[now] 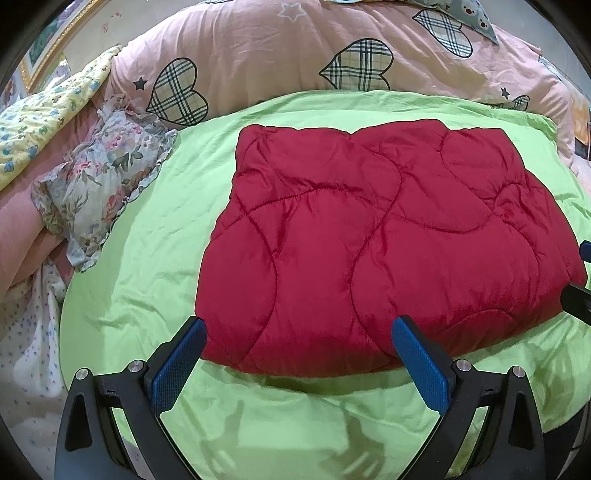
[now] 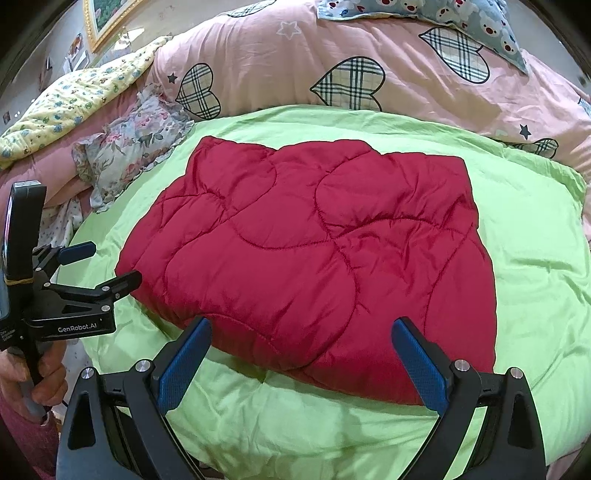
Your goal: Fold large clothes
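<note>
A red quilted padded garment (image 1: 369, 236) (image 2: 314, 254) lies folded into a thick, roughly square bundle on the light green sheet (image 1: 147, 266) (image 2: 535, 258). My left gripper (image 1: 299, 325) stands open at the bundle's near edge, its blue pads (image 1: 177, 362) on either side of that edge with nothing held. My right gripper (image 2: 302, 325) is open the same way at the near edge, further right. In the right wrist view the left gripper (image 2: 110, 263) shows at the left, open, beside the bundle's left corner, held by a hand (image 2: 40, 373). The right gripper's fingertips (image 1: 581, 275) peek in at the left wrist view's right border.
A pink duvet with plaid hearts (image 1: 332, 48) (image 2: 332, 66) is piled behind the sheet. A floral frilled pillow (image 1: 103, 184) (image 2: 133, 147) and a yellow flowered quilt (image 1: 48, 118) (image 2: 74, 99) lie at the left. A bear-print pillow (image 2: 443, 14) lies at the back.
</note>
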Motion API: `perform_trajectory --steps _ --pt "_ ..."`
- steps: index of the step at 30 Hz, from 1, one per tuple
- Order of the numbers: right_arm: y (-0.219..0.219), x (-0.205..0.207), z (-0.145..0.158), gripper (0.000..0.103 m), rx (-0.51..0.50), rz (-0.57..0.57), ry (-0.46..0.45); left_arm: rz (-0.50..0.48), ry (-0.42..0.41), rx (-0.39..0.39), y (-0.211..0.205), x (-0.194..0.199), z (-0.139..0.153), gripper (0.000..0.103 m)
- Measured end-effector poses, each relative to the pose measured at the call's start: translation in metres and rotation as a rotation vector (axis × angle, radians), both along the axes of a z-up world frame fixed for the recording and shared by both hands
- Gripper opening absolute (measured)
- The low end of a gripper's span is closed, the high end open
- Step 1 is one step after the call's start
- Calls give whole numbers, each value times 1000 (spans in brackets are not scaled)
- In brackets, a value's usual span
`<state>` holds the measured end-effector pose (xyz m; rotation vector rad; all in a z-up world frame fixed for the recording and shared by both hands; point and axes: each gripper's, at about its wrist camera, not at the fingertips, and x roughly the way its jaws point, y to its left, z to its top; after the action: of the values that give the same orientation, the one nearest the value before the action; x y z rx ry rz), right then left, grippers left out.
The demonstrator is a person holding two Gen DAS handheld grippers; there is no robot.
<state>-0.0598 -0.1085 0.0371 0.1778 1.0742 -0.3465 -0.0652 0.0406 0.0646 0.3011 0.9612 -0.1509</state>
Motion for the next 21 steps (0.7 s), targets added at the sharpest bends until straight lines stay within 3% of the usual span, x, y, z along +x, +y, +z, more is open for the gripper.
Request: perform_trajectory --steps 21 --pt "-21 13 -8 99 25 -31 2 -11 7 20 -9 25 -11 102"
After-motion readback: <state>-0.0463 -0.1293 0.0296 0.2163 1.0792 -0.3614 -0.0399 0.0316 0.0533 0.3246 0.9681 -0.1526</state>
